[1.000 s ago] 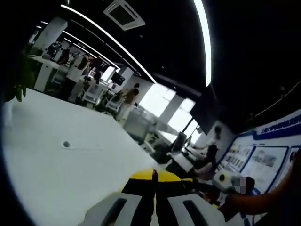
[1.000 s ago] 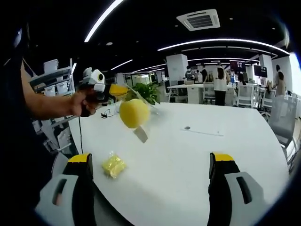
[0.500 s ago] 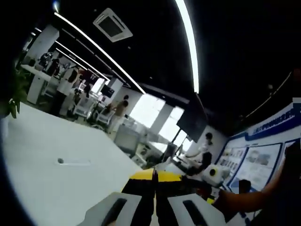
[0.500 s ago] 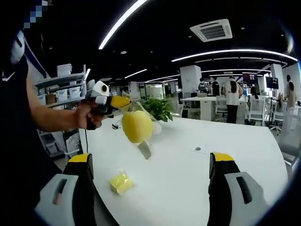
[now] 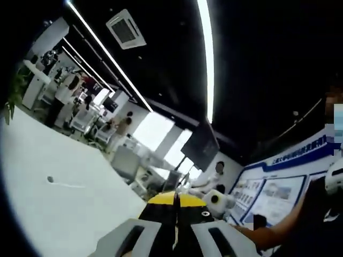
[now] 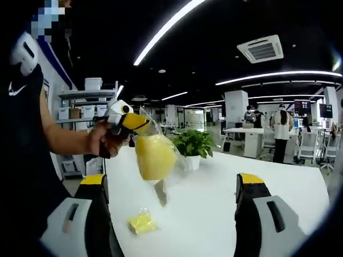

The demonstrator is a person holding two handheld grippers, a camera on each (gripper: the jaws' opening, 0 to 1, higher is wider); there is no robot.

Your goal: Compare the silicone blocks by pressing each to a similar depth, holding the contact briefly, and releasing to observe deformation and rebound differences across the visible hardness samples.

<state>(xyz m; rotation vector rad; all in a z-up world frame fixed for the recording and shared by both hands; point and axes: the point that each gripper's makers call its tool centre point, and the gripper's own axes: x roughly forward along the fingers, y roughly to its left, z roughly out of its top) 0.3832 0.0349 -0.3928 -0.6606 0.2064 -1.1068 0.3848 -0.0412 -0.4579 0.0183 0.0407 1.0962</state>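
Observation:
A yellow silicone block hangs in a clear plastic bag above the white table. My left gripper, held in a hand, is shut on the bag's top edge. In the left gripper view its yellow-tipped jaws are pressed together and the bag is hidden below them. A smaller yellow block in its own clear bag lies on the table near the front. My right gripper stands open, one jaw on each side of the hanging block and nearer to the camera, touching nothing.
A potted plant stands on the table behind the hanging bag. Shelves with boxes line the wall at the left. Desks and people fill the far room. The person's arm reaches in from the left.
Both cameras have tilted upward, so more ceiling shows. The bagged block still hangs from the left gripper and now looks larger and nearer in the right gripper view.

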